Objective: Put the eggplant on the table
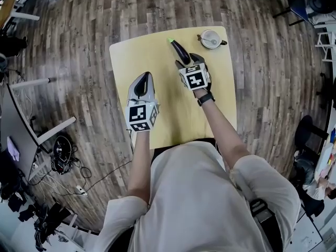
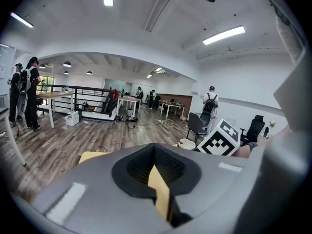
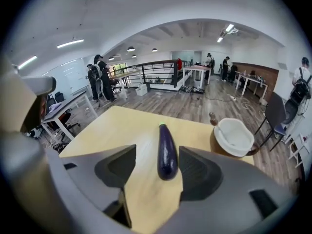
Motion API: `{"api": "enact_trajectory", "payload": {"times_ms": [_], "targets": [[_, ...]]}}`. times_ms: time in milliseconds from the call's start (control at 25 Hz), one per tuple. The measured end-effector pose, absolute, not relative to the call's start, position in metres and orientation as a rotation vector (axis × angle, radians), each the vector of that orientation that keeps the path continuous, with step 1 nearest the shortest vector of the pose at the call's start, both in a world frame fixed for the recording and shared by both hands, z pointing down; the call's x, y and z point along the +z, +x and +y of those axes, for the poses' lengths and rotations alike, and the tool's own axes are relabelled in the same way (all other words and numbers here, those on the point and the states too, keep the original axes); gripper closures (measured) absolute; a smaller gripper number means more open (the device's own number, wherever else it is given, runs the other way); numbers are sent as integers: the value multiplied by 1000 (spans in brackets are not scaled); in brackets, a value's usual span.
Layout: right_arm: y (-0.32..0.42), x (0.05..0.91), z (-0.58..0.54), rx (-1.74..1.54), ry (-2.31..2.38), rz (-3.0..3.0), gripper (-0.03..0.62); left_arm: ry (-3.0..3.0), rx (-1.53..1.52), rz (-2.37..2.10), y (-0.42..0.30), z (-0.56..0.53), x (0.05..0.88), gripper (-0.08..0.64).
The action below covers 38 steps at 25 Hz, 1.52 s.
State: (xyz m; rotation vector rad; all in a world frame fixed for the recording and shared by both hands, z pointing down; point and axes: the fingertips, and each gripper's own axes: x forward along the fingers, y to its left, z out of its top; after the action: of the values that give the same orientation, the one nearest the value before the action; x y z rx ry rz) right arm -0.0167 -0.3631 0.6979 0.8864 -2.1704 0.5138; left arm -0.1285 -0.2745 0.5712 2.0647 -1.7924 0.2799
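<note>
A dark purple eggplant (image 1: 179, 50) with a green stem tip lies on the yellow table (image 1: 134, 56), near its far edge. In the right gripper view the eggplant (image 3: 166, 152) rests on the tabletop just beyond the jaws, which stand wide apart and do not touch it. My right gripper (image 1: 190, 61) is open just behind the eggplant's near end. My left gripper (image 1: 141, 85) hovers over the table's left half, its jaws (image 2: 155, 172) close together with nothing between them.
A brown pot with a white inside (image 1: 211, 38) stands at the table's far right corner, also visible as the pot (image 3: 233, 136) to the right of the eggplant. Wood floor surrounds the table. Desks, chairs and cables sit at the room's edges, with people far off.
</note>
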Motion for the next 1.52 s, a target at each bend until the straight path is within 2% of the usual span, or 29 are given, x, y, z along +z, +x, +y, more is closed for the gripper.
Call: {"api": "enact_trajectory", "payload": {"times_ms": [520, 800, 1520], "targets": [[31, 571, -325, 532, 1103, -2340, 346, 2159, 237, -1805, -107, -245, 521, 552], [41, 508, -295, 422, 1194, -2448, 456, 2211, 211, -1850, -106, -227, 483, 552], [67, 415, -229, 239, 1366, -2607, 542, 2357, 122, -1877, -95, -182, 410, 552]]}}
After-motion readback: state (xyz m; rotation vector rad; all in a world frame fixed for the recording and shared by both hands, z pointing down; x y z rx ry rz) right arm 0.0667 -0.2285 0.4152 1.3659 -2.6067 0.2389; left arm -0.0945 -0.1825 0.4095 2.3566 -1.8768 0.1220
